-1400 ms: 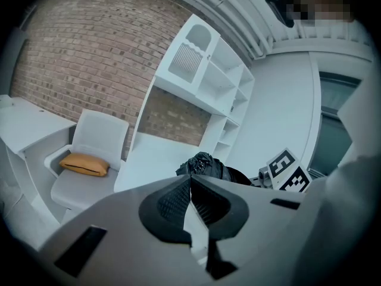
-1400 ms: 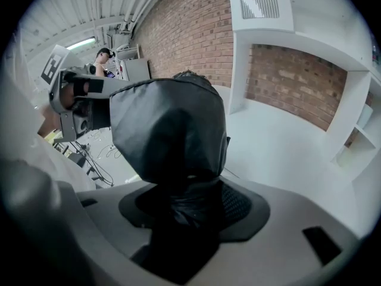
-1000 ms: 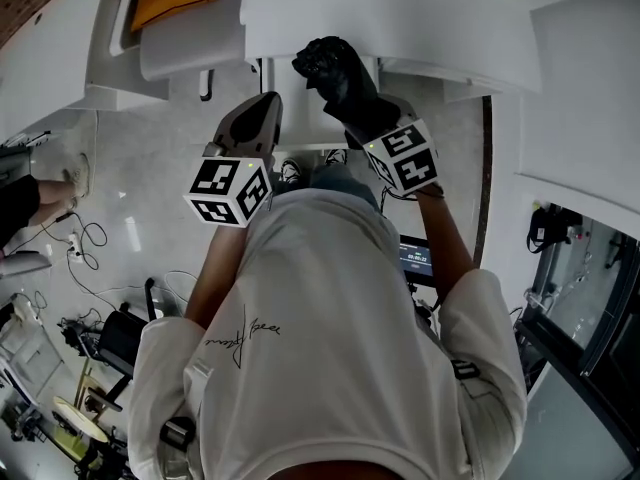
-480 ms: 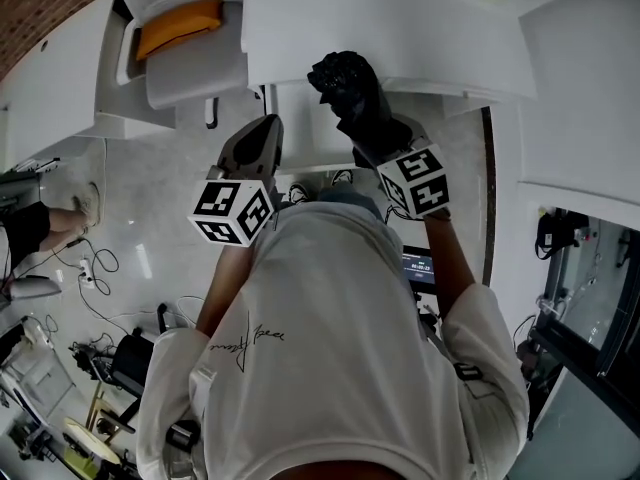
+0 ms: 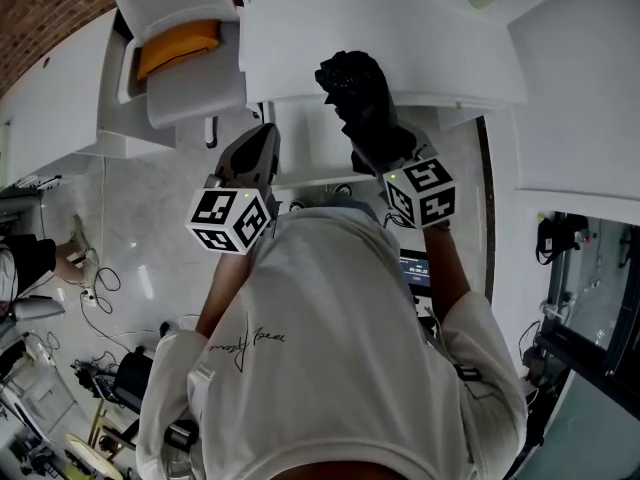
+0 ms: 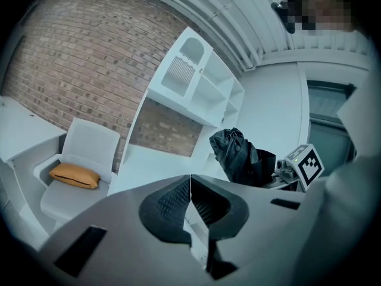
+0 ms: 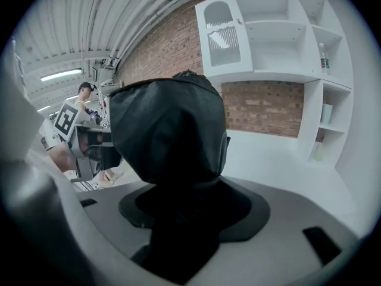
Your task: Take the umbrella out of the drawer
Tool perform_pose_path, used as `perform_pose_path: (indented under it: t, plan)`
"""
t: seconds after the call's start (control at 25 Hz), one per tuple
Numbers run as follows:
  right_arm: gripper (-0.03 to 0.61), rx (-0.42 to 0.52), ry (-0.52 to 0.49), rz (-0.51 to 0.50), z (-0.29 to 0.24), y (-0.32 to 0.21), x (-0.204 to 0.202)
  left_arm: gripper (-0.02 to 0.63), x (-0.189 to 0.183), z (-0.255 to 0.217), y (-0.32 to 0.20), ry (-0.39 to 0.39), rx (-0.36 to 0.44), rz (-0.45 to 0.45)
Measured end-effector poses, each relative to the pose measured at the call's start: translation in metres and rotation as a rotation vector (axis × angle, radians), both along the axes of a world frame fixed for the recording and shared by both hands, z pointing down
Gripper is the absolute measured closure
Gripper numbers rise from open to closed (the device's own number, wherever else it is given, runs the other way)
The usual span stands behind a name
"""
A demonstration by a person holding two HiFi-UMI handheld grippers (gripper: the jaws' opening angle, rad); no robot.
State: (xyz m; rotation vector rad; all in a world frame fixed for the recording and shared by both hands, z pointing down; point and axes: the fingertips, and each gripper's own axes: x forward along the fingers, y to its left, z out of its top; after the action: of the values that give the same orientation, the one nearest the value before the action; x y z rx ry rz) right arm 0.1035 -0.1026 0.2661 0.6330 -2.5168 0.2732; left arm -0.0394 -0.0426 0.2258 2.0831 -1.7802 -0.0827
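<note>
Close against the person's chest, on the near side of the white counter (image 5: 400,28), both grippers point forward. The left gripper (image 5: 255,146) has its jaws pressed flat together with nothing between them. It sits to the left of the umbrella (image 5: 352,86), apart from it. The right gripper (image 7: 184,210) is clamped on the folded black umbrella's near end.

The bundle's long axis carries straight on from the jaws, away from the person and toward the counter. Its far tip overlaps the counter's front edge in the head view. From the left gripper view it stands lifted in open air in front of the counter, so I judge it already out of the drawer, which I cannot pick out for certain.

The right hand alone bears it, so any further move depends on that grip along its length. Beyond the counter's left end sits a white chair (image 5: 190,73) with an orange cushion (image 5: 180,43).
</note>
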Motion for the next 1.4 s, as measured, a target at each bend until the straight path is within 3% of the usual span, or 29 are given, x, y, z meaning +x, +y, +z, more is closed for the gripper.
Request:
perform_pose_path:
  t: [0.44,1.4]
  plan:
    - [0.334,0.025,-0.148,0.08,-0.041,0.0,0.016,0.597,0.004,-0.023,0.0,0.001,0.043,0.017]
    - [0.334,0.029,-0.243,0.091,-0.061,0.006,0.023,0.597,0.01,-0.04,0.005,0.052,0.088,0.043]
